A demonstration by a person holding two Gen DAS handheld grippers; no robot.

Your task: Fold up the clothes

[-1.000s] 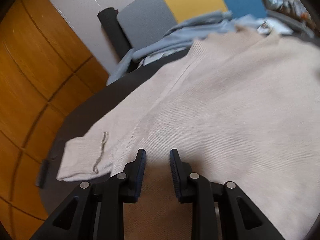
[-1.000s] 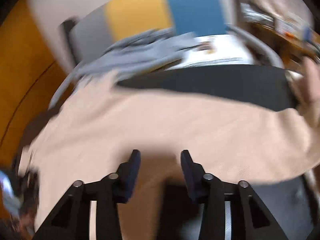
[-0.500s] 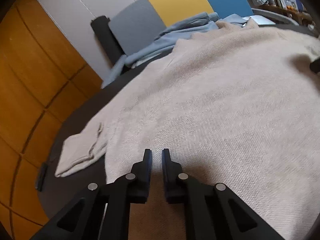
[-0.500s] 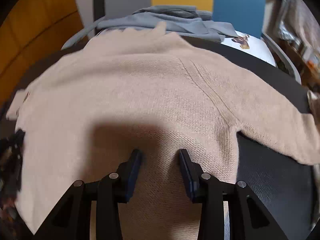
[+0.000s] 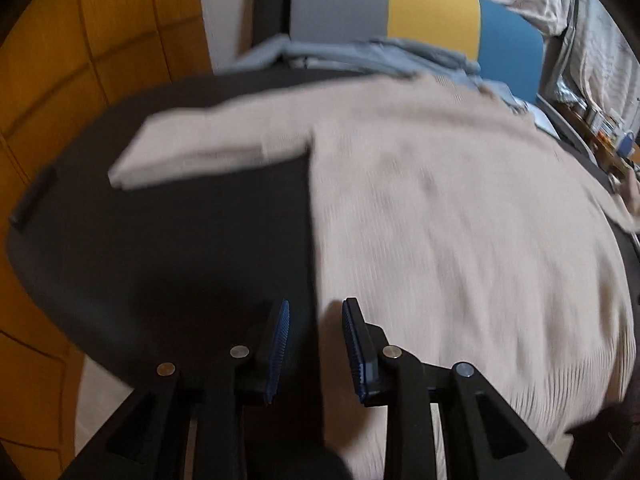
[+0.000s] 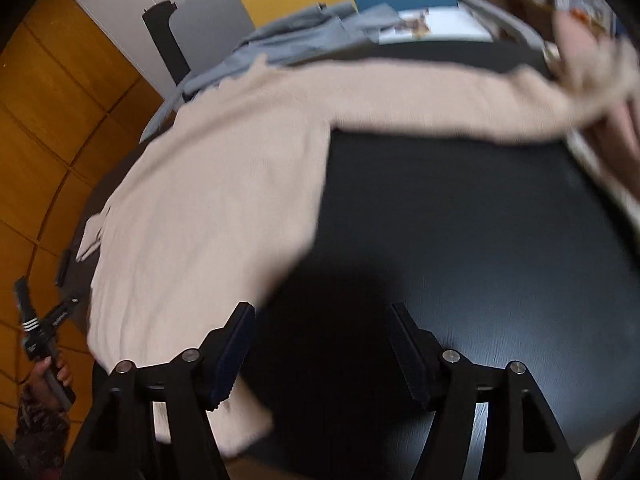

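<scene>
I see the beige sweater (image 5: 440, 208) lying flat on the dark worktop (image 5: 180, 248), sleeves out toward nine and two o'clock, while my left gripper (image 5: 314, 344) and right gripper (image 6: 322, 356) have fingers opening, gripping nothing, grey clothes (image 6: 288, 36) heaped at twelve.

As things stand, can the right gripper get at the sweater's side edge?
Probably yes: the right gripper hangs over bare table, jaws opening and empty, with the sweater edge just beside its left finger and nothing between.
</scene>
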